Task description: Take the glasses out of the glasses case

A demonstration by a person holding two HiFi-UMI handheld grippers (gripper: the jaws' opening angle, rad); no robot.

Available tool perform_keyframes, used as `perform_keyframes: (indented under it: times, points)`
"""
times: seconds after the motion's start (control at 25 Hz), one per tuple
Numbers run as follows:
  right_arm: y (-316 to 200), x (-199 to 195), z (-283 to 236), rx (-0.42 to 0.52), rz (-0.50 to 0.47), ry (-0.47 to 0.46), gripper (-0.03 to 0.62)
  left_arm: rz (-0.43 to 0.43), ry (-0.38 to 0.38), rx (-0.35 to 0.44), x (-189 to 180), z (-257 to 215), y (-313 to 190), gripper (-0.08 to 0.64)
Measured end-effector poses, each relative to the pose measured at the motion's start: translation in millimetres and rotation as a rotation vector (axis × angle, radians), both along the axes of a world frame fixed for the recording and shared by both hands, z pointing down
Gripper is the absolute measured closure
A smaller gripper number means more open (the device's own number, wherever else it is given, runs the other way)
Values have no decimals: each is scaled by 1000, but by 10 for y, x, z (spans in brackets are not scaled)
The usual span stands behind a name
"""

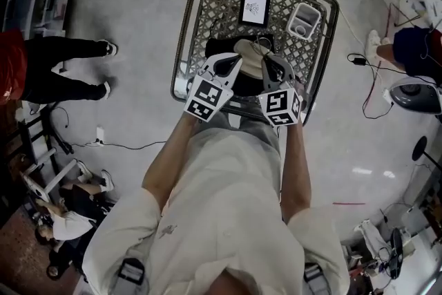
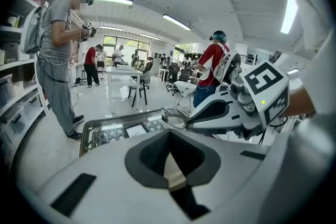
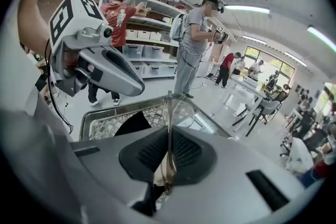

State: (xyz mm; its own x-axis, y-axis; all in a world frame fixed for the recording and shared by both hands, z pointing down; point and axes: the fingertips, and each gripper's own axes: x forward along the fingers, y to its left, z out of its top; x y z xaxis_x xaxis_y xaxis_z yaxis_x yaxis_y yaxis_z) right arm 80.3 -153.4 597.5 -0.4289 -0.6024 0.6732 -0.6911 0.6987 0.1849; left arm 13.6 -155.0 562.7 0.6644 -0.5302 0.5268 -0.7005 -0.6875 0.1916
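Observation:
The black glasses case (image 1: 222, 49) lies open on the mesh table (image 1: 185, 31), its cream inside (image 1: 250, 56) showing. My left gripper (image 1: 235, 63) is over the case; in the left gripper view its jaws (image 2: 171, 166) are shut on a thin cream strip that seems to be the case's lining. My right gripper (image 1: 271, 67) is shut on the clear-framed glasses (image 3: 180, 110), whose frame stands edge-on between the pads (image 3: 185, 150). The glasses (image 2: 175, 119) also show at the right gripper's tip (image 2: 181, 122), above the table. The left gripper (image 3: 139, 89) hangs over the dark case (image 3: 131, 124).
A framed card (image 1: 254, 7) and a white tub (image 1: 304, 20) sit at the table's far side. People stand on the floor to the left (image 1: 62, 65) and another sits at the lower left (image 1: 76, 200). Cables and gear lie at the right (image 1: 414, 93).

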Motion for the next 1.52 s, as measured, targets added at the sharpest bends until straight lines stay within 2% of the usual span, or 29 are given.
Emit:
perform_keyframes:
  times: [0.56, 0.92, 1.24, 1.52]
  points:
    - [-45, 235, -1062, 186, 147, -116, 575, 39, 84, 180, 81, -909, -144, 548]
    - [-37, 261, -1737, 322, 173, -165, 575, 38, 146, 280, 89, -1500, -133, 548]
    - [2, 279, -2114, 389, 225, -238, 575, 53, 170, 344, 66, -1798, -144, 548]
    - [32, 245, -2335, 394, 274, -366, 575, 70, 188, 379, 35, -1939, -156, 548]
